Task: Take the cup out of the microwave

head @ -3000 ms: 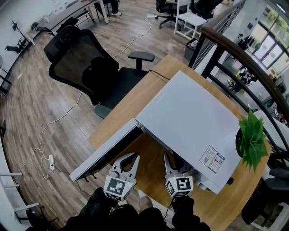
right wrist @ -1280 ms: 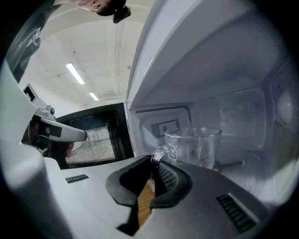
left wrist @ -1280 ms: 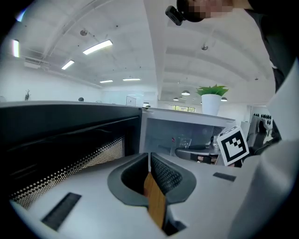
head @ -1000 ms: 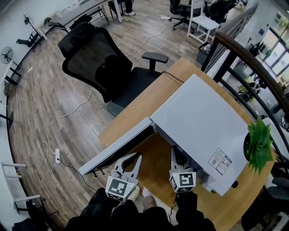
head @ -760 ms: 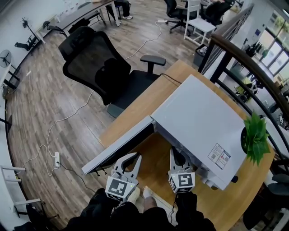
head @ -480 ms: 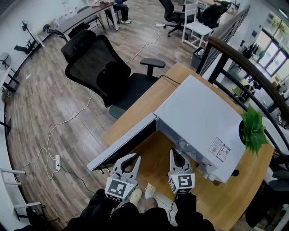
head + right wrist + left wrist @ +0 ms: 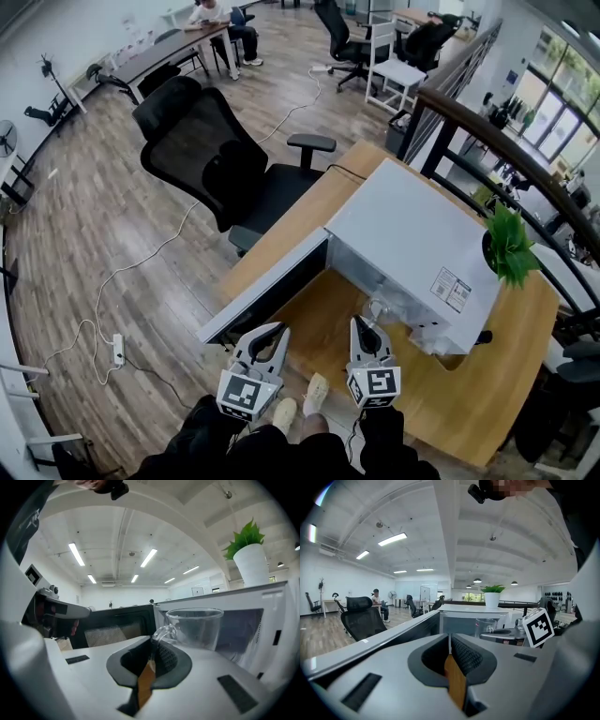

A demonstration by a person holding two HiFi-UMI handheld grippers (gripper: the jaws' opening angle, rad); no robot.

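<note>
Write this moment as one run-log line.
right gripper: shut on cup handle | left gripper: shut, empty | microwave: open

Clear glass cup (image 7: 194, 627) upright, empty, just outside open white microwave (image 7: 403, 244).

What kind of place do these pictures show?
Probably an open-plan office: a black mesh office chair, a person seated at a long desk in the back, and a white microwave on a wooden table.

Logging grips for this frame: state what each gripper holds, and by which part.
The right gripper holds the clear glass cup by its handle, jaws shut on it. The left gripper is shut and holds nothing.
</note>
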